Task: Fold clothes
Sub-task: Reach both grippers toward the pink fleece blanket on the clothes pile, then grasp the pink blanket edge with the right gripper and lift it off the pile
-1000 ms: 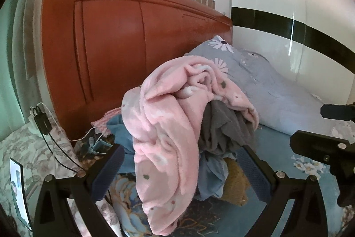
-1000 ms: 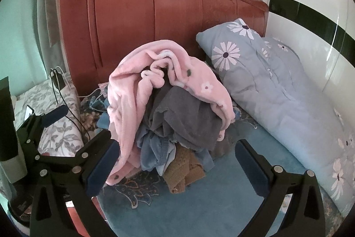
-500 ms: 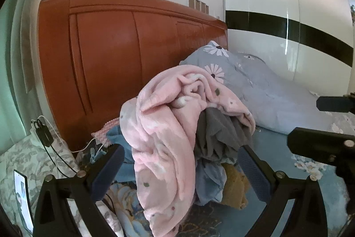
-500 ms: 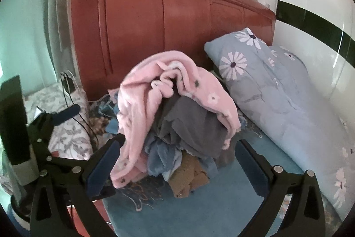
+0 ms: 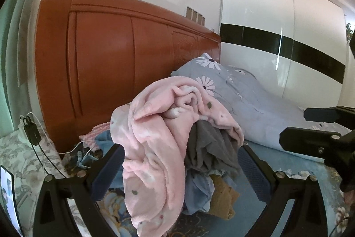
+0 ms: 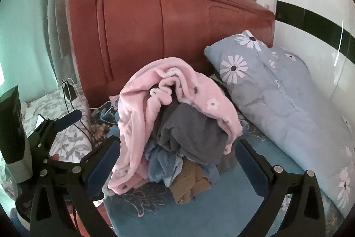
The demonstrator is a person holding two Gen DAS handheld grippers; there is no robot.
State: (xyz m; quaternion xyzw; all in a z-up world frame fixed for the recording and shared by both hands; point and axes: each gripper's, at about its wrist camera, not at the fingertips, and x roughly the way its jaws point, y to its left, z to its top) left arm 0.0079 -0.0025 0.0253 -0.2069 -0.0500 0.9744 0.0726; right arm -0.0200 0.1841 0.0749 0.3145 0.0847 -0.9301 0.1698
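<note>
Clothes (image 6: pixel 177 126) sit heaped on the bed (image 6: pixel 221 210), none folded. The left gripper (image 5: pixel 179 172) and the right gripper (image 6: pixel 175 161) both stand with jaws spread wide, empty, framing the pile from the near side. On top lies a pink fleece garment (image 5: pixel 155 139) — soft, bulky, probably light and limp. Its free hem, hanging low at the front, looks the easiest hold. Under it — grey (image 6: pixel 190 137), blue and brown pieces, tangled.
</note>
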